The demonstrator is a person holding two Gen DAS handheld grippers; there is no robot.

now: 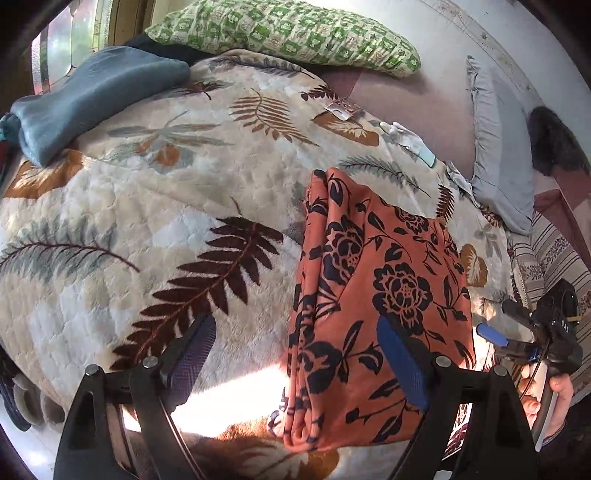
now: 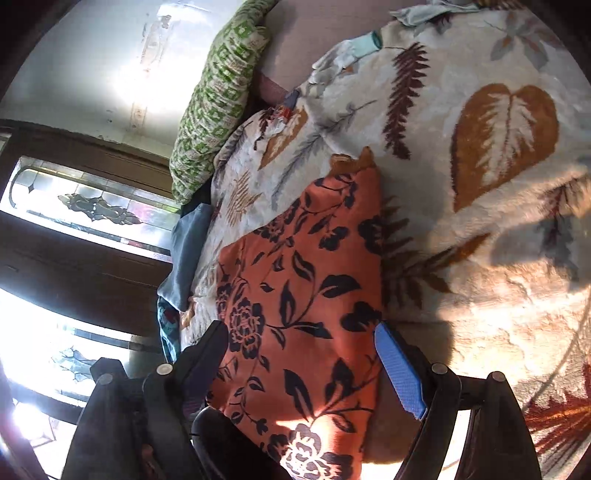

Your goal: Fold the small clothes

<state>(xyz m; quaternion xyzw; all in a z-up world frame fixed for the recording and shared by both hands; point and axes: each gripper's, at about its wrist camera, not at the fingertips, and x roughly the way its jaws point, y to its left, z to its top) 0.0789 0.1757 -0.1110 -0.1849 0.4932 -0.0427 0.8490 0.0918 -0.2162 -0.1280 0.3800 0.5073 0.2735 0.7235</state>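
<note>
Plush leaf-print blanket (image 1: 147,206) covers the bed under a folded orange garment (image 1: 373,295). Left gripper (image 1: 295,354) and right gripper (image 2: 303,354) gape empty; pinching one layer could unfold it.

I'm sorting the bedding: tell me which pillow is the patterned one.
The green-and-cream checked pillow at the bed's far edge; the plain blue-grey pillow and the plain blue satin cushion bear no pattern.

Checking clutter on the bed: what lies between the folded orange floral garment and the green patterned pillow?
In the left wrist view, only leaf-print blanket lies between the orange floral garment and the green patterned pillow; a small silvery item sits just off that line.
</note>
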